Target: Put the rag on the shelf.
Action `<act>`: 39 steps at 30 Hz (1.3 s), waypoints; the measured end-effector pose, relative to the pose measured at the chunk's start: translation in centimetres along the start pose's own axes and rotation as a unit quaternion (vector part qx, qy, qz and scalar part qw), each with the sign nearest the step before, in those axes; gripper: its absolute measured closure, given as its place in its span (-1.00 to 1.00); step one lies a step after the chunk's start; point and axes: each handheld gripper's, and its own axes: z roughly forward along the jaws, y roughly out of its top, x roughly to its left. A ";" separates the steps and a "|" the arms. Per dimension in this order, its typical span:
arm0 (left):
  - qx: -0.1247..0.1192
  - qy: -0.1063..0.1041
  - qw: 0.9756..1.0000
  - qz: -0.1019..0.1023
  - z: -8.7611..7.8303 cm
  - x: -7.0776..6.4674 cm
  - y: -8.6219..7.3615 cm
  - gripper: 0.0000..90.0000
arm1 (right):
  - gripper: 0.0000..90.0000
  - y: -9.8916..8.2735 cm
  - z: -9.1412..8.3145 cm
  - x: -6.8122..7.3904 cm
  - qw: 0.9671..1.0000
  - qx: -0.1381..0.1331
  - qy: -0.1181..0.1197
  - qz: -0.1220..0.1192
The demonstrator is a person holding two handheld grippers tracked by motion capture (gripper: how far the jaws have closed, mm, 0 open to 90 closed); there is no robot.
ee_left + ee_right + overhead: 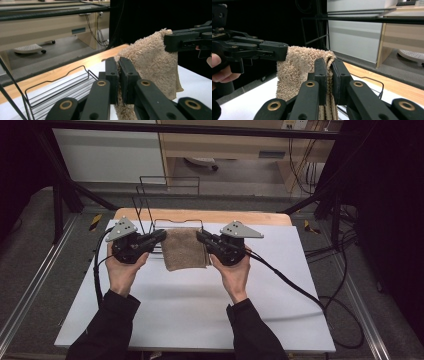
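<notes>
A folded tan towel [183, 249] hangs between my two grippers above the white table top [190, 305]. My left gripper [161, 235] is shut on the towel's upper left corner, and my right gripper [200, 236] is shut on its upper right corner. In the left gripper view the towel [155, 62] is pinched between the two black jaws of my left gripper [119, 65], with the other gripper clamped on its far corner at upper right. Through the right gripper view the towel [297, 67] drapes down from my right gripper [330, 67].
A black wire rack [150, 215] stands at the back of the table behind the towel; its wires show as the rack [60, 85] low in the left gripper view. Cables [295, 285] trail right off the table. A wooden edge [200, 215] borders the far side.
</notes>
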 end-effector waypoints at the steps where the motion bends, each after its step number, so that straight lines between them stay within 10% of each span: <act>1: -0.002 0.001 1.000 0.000 -0.1 0.1 0.1 0.90 | 0.86 0.4 0.1 0.1 1.000 -0.003 0.000 -0.005; 39: -0.059 0.032 0.998 0.016 -0.7 3.2 6.9 0.90 | 0.86 7.1 3.0 0.0 0.998 -0.057 -0.017 -0.033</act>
